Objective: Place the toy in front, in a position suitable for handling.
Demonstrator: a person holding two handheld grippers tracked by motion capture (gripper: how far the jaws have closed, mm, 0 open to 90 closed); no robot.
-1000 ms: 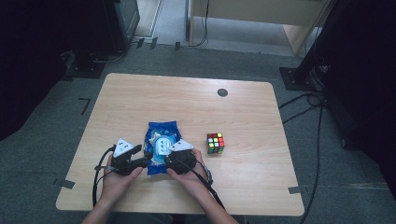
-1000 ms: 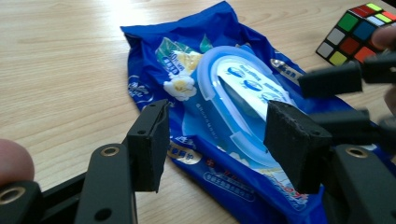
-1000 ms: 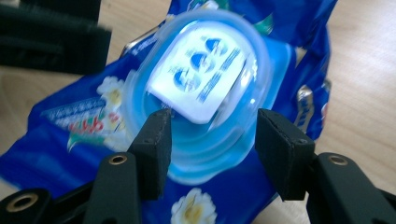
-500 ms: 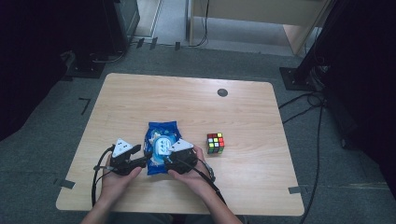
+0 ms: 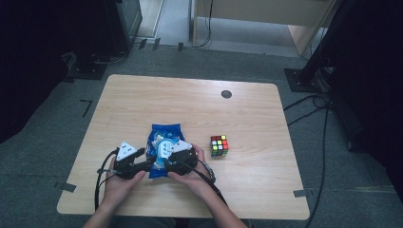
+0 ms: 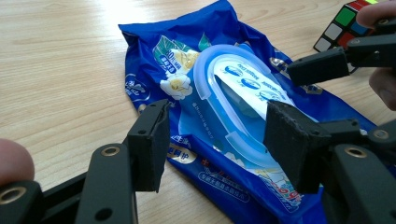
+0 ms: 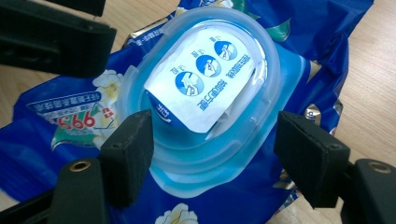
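Lab: cables [image 5: 304,102], stand bases [image 5: 304,78]

The light wooden surface [image 5: 190,109] shows a smooth, matt grain. On it, the crinkled blue plastic wipes packet [image 6: 154,56] is glossy film, with a translucent pale-blue plastic lid frame [image 7: 196,154] and a shiny white paper-like label [image 7: 205,79]. The colourful plastic puzzle cube [image 5: 219,145] looks glossy. The left claw [image 6: 212,140] has matt black, roughish pads [image 6: 289,140].

Barely any change: left gripper [image 5: 142,159] a touch nearer the wipes pack [image 5: 164,137].
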